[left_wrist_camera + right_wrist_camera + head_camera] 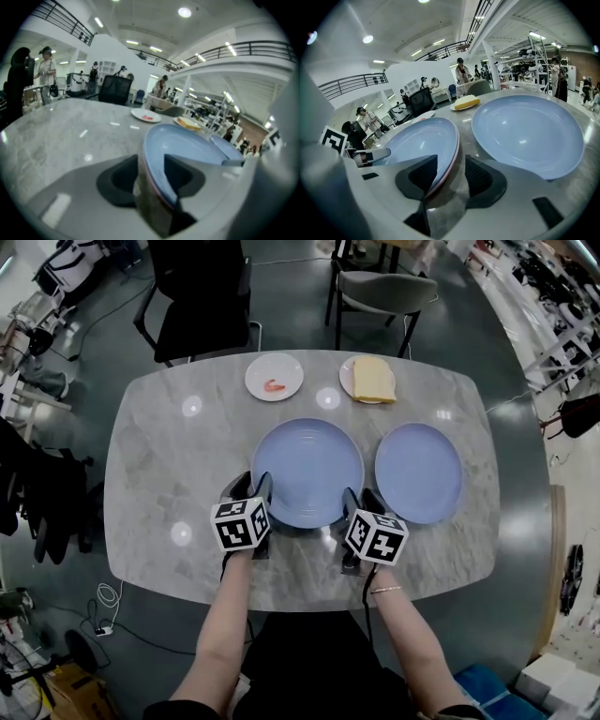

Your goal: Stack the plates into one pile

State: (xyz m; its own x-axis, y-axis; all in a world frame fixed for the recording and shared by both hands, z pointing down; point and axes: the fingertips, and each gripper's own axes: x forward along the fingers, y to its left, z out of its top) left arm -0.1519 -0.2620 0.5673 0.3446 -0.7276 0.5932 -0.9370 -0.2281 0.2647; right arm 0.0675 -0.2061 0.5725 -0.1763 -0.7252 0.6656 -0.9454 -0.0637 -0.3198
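Centrally, a glossy round blue plate (307, 465) on marbled table (159, 460); left tongs (251, 486) and right tongs (361, 498) gape wide astride its rim

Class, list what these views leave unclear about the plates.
- Red item on the small white plate: too small in head view, blurred in left gripper view.
- Whether another plate lies under the centre blue plate: hidden by it; right gripper view shows only a pinkish edge.
- Its near rim in head view: partly covered by left gripper and right gripper.
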